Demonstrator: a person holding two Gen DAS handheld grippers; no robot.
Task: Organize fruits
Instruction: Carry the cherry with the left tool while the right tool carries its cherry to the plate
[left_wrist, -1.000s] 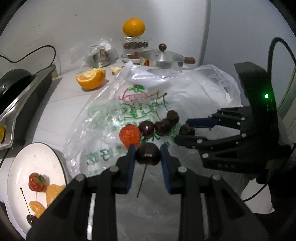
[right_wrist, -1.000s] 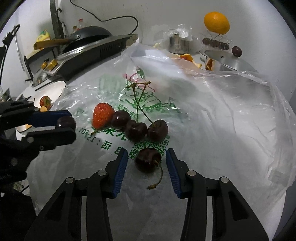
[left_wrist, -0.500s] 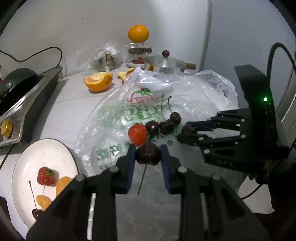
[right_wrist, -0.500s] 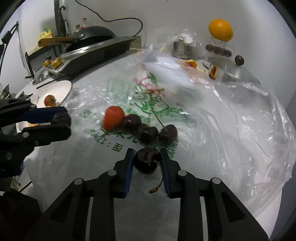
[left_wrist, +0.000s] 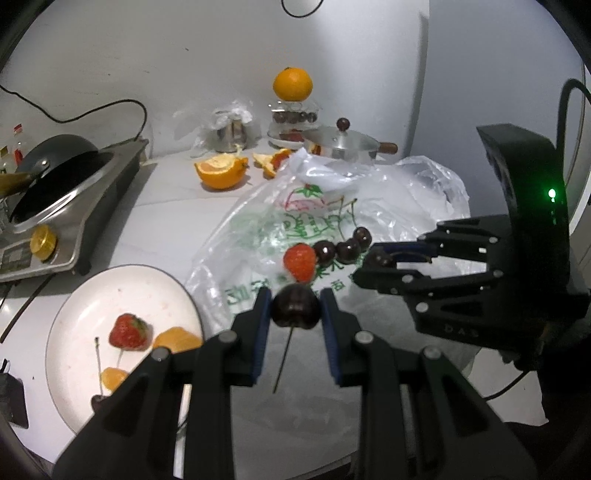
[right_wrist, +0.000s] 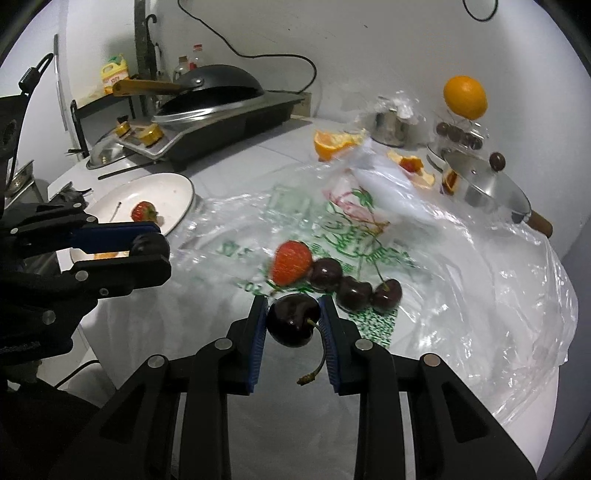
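Dark red and glossy, 1 cherry sits pinched between the blue pads of the left gripper, its stem hanging straight down, clear of the counter. The right gripper likewise clamps a second cherry by its sides, the curled stem dangling below.

Just beyond both, on the clear plastic bag, lie 1 strawberry and 3 more cherries in a row, touching one another. Green and red print covers the bag, but the characters are too blurred to read. On the right gripper's body, seen from the left wrist, the faint letters "D A S" can be made out.

To the left stands a white plate holding a strawberry, orange segments and a cherry. Farther back are a cut orange, a lidded steel pot and a whole orange atop a glass jar.

A second ago the right gripper's pads stood apart around its cherry on the bag; now they are shut on it and it is lifted. Both views have pulled back, showing more of the plate.
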